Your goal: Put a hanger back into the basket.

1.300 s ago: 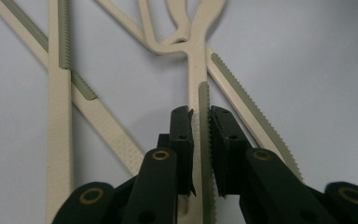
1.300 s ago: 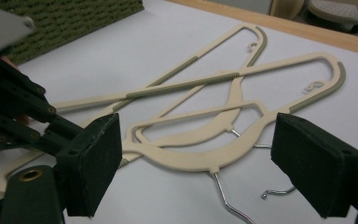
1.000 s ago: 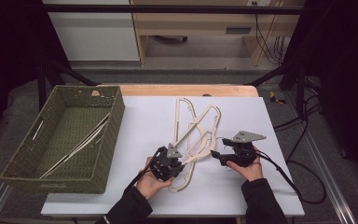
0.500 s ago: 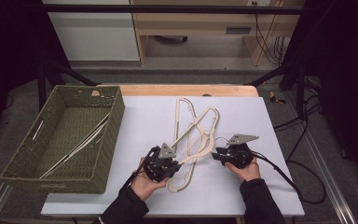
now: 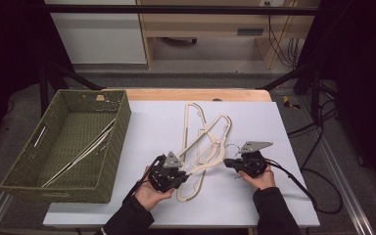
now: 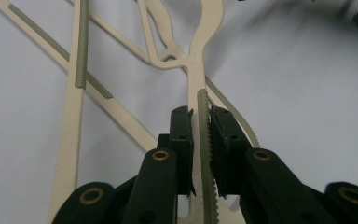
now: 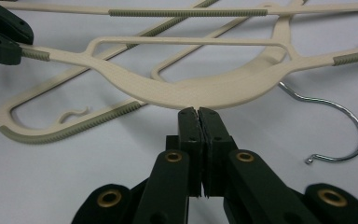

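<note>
The left gripper (image 6: 199, 121) is clamped on the ribbed arm of a cream hanger (image 5: 206, 147), lifting that end off the pile so it can be separated. The right gripper (image 7: 198, 112), whose jaws have just been closing, now has them pressed together at the edge of the hanger's curved shoulder, near its wire hook (image 7: 335, 126), with nothing visibly between them. Other hangers (image 5: 78, 155) already lie in the green basket (image 5: 120, 134) at the left, likely where this one is bound
</note>
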`<state>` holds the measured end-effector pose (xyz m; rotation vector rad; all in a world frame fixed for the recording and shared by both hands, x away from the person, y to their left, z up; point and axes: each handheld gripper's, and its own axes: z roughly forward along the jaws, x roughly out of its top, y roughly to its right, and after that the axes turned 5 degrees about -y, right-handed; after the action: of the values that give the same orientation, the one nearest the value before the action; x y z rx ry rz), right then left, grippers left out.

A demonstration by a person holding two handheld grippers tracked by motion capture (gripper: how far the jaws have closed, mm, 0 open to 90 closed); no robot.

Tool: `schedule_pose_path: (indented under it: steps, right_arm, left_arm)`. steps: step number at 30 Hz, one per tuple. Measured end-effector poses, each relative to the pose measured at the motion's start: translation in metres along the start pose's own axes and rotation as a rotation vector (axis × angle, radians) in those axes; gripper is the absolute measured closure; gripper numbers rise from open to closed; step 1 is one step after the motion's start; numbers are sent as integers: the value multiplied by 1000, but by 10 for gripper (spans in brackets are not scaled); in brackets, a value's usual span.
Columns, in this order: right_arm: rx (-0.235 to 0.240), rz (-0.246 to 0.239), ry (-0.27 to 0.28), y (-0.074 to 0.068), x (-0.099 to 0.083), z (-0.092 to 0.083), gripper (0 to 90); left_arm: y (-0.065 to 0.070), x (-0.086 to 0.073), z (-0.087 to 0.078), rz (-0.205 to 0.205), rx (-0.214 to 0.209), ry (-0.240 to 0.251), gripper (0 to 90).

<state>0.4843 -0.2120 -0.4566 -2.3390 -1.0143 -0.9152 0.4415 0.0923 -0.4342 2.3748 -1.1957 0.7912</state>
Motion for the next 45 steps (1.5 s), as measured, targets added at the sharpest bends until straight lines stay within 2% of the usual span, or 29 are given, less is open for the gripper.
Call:
schedule_pose_path:
  steps: [4,5,6,8,10,12,13,15,17,20,22,28,30,32,33,34,35,36,37,38,39,41,42,43,44,45]
  right_arm:
    - [-11,-14,-27,-4,3,-2,893]
    - [-18,-18,-34,-5,3,-2,893]
    - [-18,-18,-34,-5,3,-2,893]
    - [-37,-33,-52,-8,5,-4,893]
    - [-53,-39,-63,-9,6,-4,893]
    - [-58,-46,-69,-11,7,-5,893]
    - [-64,-43,-73,-12,7,-6,893]
    - [-74,-44,-72,-13,9,-8,893]
    - [-78,-53,-76,-15,11,-11,893]
    - [-87,-49,-78,-18,14,-14,893]
    - [-83,-67,-79,-19,15,-16,893]
    - [-91,-66,-86,-23,17,-19,893]
    - [-94,-52,-86,-25,18,-19,892]
    - [-96,-66,-83,-24,18,-20,893]
    - [-96,-66,-83,-24,18,-20,893]
    - [-97,-66,-82,-24,18,-21,892]
    - [-97,-64,-81,-24,18,-22,892]
    - [-97,-64,-81,-24,18,-22,892]
    - [-95,-67,-80,-24,18,-22,892]
    - [-95,-67,-80,-24,18,-22,892]
    - [-88,-70,-73,-23,18,-23,889]
    - [-83,-64,-68,-24,18,-24,886]
    - [-61,-69,-41,-23,19,-28,833]
    - [-61,-69,-41,-23,19,-28,833]
    - [-58,-59,-11,-24,20,-32,807]
    - [-62,-57,51,-24,21,-43,754]
  left_arm:
    - [1,-2,3,16,-4,-14,792]
    - [1,-3,5,42,-4,-28,789]
    - [1,-3,5,42,-4,-28,785]
    - [3,-3,11,62,21,-33,778]
    - [6,2,12,73,53,-15,684]
    - [7,6,11,88,63,-3,613]
    - [11,14,12,102,78,24,567]
    - [14,25,15,109,84,40,494]
    - [17,35,21,133,88,50,439]
    - [20,49,35,157,86,37,392]
    - [21,56,47,171,86,23,383]
    - [20,65,76,184,79,-27,433]
    - [19,66,81,184,74,-34,488]
    - [18,66,83,197,65,-50,543]
    - [18,66,83,197,65,-50,574]
    - [18,66,83,193,44,-47,607]
    - [19,66,83,198,46,-46,641]
    - [21,66,83,212,41,-50,641]
    - [25,67,82,237,64,-59,717]
    - [25,67,82,237,64,-59,722]
    - [27,68,80,255,59,-71,728]
    - [27,68,78,253,58,-65,739]
    - [29,67,75,253,71,-53,744]
    - [29,67,75,253,71,-53,752]
    - [29,67,73,252,72,-49,752]
    - [26,67,66,244,72,-43,758]
